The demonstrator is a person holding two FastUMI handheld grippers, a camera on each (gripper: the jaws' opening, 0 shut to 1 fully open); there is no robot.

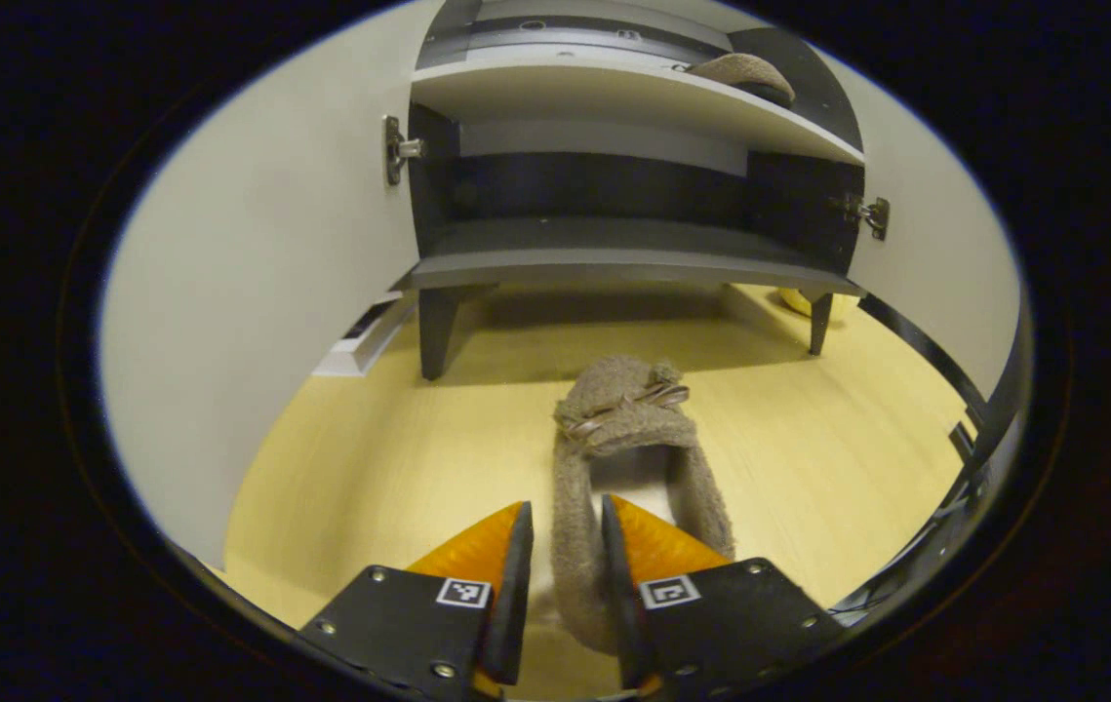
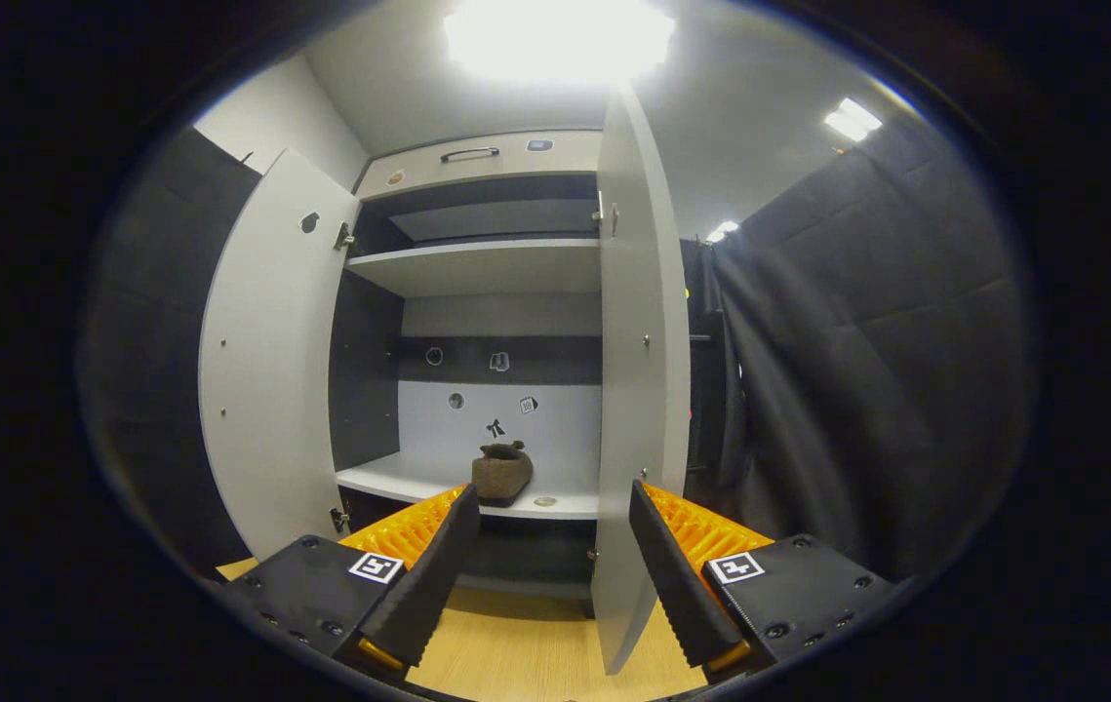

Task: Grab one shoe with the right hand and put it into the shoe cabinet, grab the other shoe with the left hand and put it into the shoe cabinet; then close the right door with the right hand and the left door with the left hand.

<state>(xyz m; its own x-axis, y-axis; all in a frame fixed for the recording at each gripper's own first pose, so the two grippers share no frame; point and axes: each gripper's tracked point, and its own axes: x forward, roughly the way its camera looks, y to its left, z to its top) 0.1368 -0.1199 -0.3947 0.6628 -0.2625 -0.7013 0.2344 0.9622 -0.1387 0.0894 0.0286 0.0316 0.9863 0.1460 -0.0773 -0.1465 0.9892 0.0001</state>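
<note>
One shoe (image 2: pixel 502 474) rests on the cabinet shelf (image 2: pixel 399 480); left tongs (image 1: pixel 565 556) clamp the second shoe's (image 1: pixel 625 414) side wall on the floor (image 1: pixel 370 468). Right tongs (image 2: pixel 547 546) gape empty. Both doors (image 2: pixel 267 361) remain open.

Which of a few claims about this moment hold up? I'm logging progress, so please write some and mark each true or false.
1. One shoe already sits on a cabinet shelf. True.
2. The left tool grips the side wall of the other shoe on the floor. True.
3. The right tool holds a shoe. False: it is open and empty.
4. Both cabinet doors are closed. False: the left door and right door stand open.
5. The floor shoe's toe points toward the cabinet. True.
</note>
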